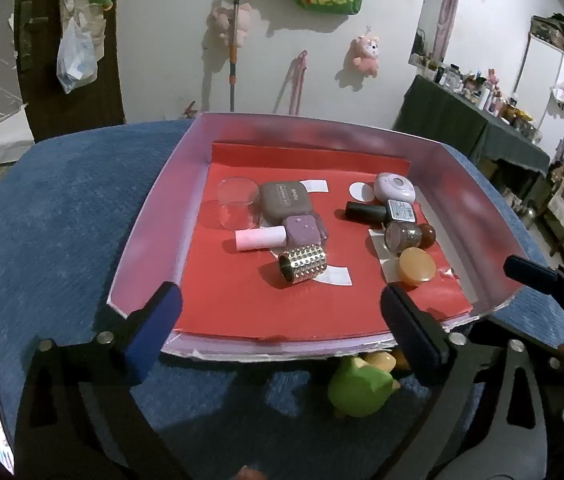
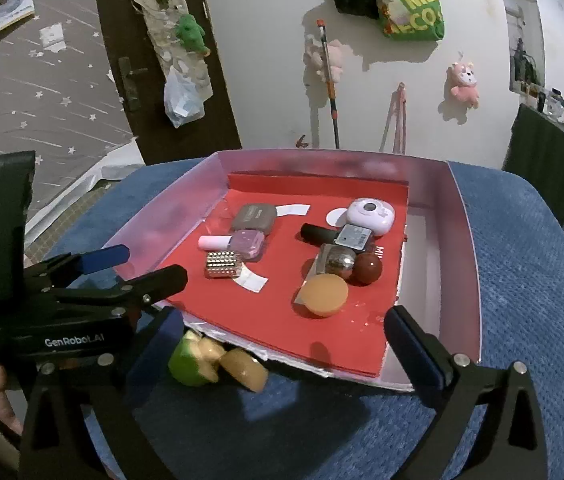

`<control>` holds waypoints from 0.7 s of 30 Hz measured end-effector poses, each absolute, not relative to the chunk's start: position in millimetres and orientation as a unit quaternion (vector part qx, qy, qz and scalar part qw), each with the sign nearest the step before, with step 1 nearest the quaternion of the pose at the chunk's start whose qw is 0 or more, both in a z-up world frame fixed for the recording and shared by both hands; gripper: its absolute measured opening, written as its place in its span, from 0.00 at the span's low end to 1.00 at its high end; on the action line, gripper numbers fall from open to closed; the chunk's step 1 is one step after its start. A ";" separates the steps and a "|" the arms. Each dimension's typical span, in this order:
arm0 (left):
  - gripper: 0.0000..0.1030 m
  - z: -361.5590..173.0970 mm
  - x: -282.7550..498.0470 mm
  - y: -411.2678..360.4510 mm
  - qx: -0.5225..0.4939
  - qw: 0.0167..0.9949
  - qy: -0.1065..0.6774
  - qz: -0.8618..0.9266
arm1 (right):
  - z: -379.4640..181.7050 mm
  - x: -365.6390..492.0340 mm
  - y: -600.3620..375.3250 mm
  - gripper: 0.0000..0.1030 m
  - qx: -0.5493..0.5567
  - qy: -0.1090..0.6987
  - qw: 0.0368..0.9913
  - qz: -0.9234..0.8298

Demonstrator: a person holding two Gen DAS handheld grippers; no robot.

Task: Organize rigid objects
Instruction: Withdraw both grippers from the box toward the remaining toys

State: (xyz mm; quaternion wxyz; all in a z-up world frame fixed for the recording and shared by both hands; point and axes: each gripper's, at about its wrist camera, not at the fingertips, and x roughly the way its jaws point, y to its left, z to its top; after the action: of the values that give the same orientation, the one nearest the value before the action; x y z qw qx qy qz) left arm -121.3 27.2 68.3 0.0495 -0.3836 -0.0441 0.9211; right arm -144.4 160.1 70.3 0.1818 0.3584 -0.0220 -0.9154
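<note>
A pink-walled box (image 1: pixel 150 216) (image 2: pixel 465 240) with a red floor sits on a blue cushion. Inside lie a gold studded cylinder (image 1: pixel 303 263) (image 2: pixel 222 265), a purple nail polish bottle (image 1: pixel 278 234) (image 2: pixel 238 242), a brown case (image 1: pixel 285 202) (image 2: pixel 253 217), a clear disc (image 1: pixel 237 207), an orange round lid (image 1: pixel 417 266) (image 2: pixel 323 294), a lilac round device (image 1: pixel 394 187) (image 2: pixel 369 216) and dark bottles (image 1: pixel 381 213) (image 2: pixel 333 236). A green toy (image 1: pixel 355 388) (image 2: pixel 192 358) lies on the cushion outside the box's near edge. My left gripper (image 1: pixel 278 336) and right gripper (image 2: pixel 278 348) are open and empty at that edge.
The blue cushion (image 1: pixel 50 208) (image 2: pixel 529 272) ends in rounded edges. A yellow piece (image 2: pixel 244 368) lies next to the green toy. The left gripper's body (image 2: pixel 62 300) shows at the left of the right wrist view. A dark shelf of small items (image 1: pixel 473 120) stands at the right.
</note>
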 end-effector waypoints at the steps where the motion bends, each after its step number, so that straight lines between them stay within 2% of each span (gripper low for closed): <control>1: 1.00 68.8 -119.6 27.0 -0.382 0.049 -0.044 0.922 | 71.0 -142.5 160.0 1.00 0.357 -0.022 0.183 -0.916; 21: 1.00 69.3 -90.5 27.4 -0.379 0.050 -0.042 0.923 | 68.3 -114.3 161.9 1.00 0.356 -0.036 0.194 -0.913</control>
State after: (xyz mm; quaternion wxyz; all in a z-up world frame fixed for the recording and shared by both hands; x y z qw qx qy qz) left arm -90.5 27.4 69.3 0.0504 -0.3793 -0.0422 0.9230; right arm -114.3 161.9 68.3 0.1944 0.3563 -0.0358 -0.9132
